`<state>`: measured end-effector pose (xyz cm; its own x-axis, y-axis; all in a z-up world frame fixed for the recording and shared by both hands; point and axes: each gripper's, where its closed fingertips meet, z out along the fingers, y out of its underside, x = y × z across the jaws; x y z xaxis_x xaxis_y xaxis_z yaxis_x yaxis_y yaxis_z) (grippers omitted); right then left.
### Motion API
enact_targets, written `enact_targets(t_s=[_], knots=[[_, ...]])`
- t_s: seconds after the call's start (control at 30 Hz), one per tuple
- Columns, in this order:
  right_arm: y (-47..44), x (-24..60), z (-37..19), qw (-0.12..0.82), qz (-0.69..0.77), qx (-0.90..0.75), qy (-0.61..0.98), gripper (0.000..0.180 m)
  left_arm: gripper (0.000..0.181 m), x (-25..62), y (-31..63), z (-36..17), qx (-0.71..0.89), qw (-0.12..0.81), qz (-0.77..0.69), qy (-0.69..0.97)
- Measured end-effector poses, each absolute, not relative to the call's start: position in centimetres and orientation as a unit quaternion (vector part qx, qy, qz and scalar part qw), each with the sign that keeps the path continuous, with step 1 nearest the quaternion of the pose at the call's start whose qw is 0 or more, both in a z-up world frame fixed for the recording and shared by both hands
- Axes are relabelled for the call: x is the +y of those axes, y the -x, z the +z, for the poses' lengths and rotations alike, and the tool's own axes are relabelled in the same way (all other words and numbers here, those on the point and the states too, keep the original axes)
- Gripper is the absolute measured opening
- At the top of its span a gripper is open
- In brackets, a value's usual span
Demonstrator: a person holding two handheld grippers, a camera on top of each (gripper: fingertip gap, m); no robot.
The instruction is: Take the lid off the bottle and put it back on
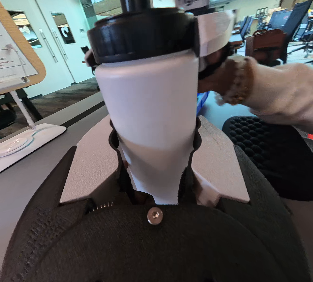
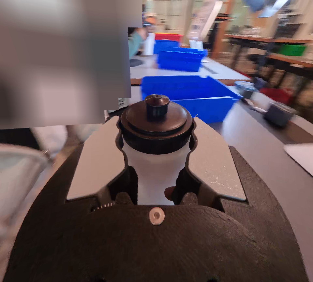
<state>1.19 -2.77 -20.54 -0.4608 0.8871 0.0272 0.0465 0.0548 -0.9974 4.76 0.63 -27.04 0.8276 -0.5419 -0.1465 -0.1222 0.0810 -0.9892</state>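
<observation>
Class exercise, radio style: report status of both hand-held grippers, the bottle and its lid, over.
Left hand-held gripper shut on white bottle body. Right hand-held gripper shut on black lid. Lid seated on bottle. Nothing in the way; blue bin behind.

Matt white plastic bottle [image 1: 149,104], glossy black plastic lid [image 2: 155,128], rough-textured black gripper [image 1: 155,140]

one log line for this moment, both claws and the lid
left claw: shut on bottle | right claw: shut on lid | lid: on bottle
</observation>
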Motion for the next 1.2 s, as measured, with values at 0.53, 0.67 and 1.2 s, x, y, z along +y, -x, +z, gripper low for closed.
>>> enact_targets(t_s=[0.53,0.67,1.2], knots=[[-1.9,-1.2,-18.5,0.492,0.563,-0.479,0.459,0.121,0.088,0.7,-4.8,-27.0,0.225,0.701,-0.133,0.663],[-2.1,-1.3,-18.5,0.588,0.449,-0.422,0.524,0.105,0.088,0.8,-4.7,-27.0,0.221,0.703,-0.12,0.665],[-2.7,-4.3,-19.7,0.256,0.658,-0.667,0.236,0.077,0.088,-0.1,-5.8,-27.0,0.259,0.693,-0.171,0.65]])
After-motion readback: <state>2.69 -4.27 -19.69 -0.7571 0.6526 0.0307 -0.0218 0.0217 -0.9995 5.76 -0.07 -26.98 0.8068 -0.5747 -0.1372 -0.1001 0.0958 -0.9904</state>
